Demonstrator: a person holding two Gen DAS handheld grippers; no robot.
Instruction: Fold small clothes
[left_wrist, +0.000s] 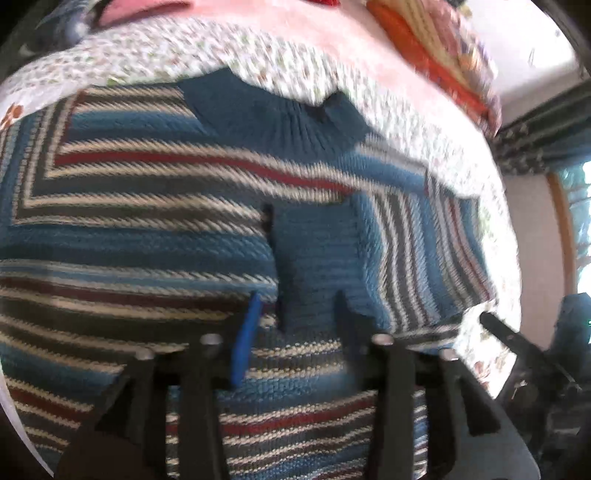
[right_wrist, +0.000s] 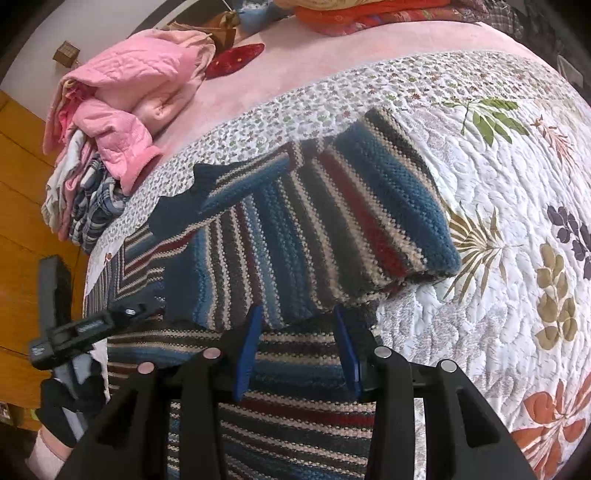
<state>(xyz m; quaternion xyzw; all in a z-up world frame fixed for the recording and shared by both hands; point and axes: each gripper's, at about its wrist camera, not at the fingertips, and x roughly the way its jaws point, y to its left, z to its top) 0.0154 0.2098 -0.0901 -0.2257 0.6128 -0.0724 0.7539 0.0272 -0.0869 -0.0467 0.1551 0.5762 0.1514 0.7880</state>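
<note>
A striped knit sweater (left_wrist: 147, 240) in blue, white, grey and red lies flat on the bed and fills the blurred left wrist view. Its blue collar (left_wrist: 273, 114) points away from me. My left gripper (left_wrist: 295, 325) hovers open just over the sweater's body, near a plain blue cuff (left_wrist: 314, 254) folded inward. In the right wrist view the sweater (right_wrist: 295, 229) has one sleeve (right_wrist: 384, 199) laid across its body. My right gripper (right_wrist: 299, 332) stands open over the lower part, with nothing between its blue pads (right_wrist: 247, 350). The left gripper (right_wrist: 74, 328) shows at the left edge.
The bed carries a white quilted floral cover (right_wrist: 498, 221) and a pink blanket (right_wrist: 332, 55). A pile of pink and checked clothes (right_wrist: 122, 107) sits at the far left. Folded red and orange bedding (right_wrist: 369, 14) lies at the back. A gloved hand (right_wrist: 62, 406) holds the left tool.
</note>
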